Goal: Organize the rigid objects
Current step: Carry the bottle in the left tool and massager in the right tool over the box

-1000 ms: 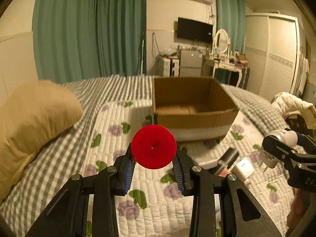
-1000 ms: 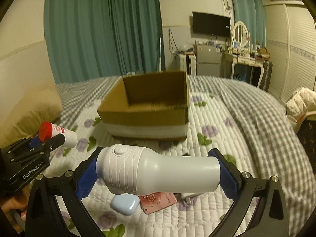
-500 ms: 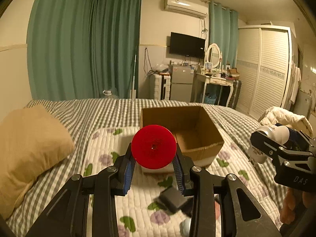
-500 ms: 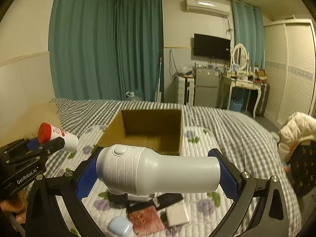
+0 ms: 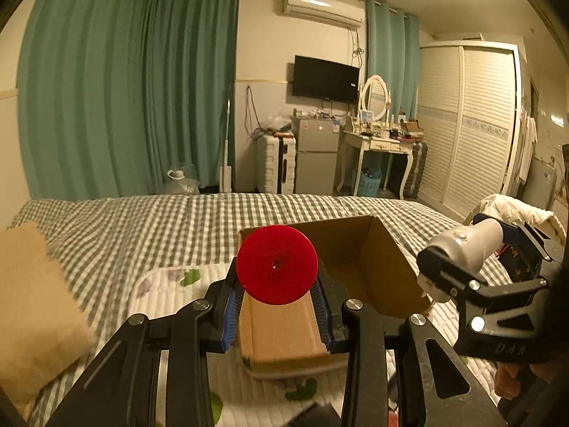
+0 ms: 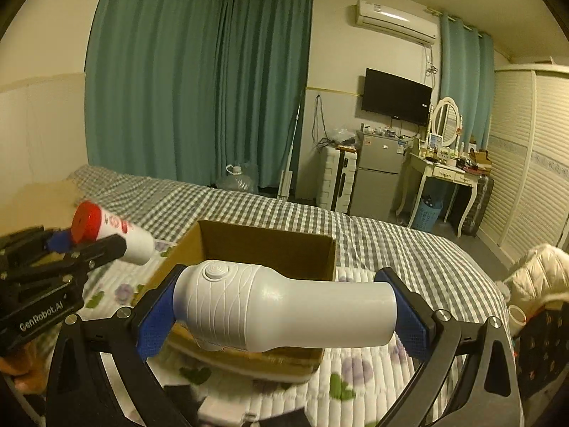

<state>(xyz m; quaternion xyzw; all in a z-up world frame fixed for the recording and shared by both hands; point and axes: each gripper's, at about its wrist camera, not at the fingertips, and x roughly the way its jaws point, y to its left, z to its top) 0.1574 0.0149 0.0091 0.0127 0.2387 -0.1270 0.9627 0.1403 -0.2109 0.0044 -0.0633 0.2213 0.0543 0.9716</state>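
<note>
Left gripper (image 5: 277, 302): clamped on red-capped bottle (image 5: 276, 264)
Right gripper (image 6: 284, 311): wide, pads gripping white device (image 6: 284, 311) endwise
Cardboard box (image 6: 284, 249): open, mid-bed (image 6: 409, 245), beyond both grippers

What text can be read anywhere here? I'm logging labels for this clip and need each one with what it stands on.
"GenRobot.AI": white lettering on the black body of the left gripper, right wrist view.
"DAS": faint embossed letters on the right gripper body, left wrist view; partly unclear.
Red print on the red-capped bottle: too blurred to read.
Stickers on the fridge: too small.
</note>
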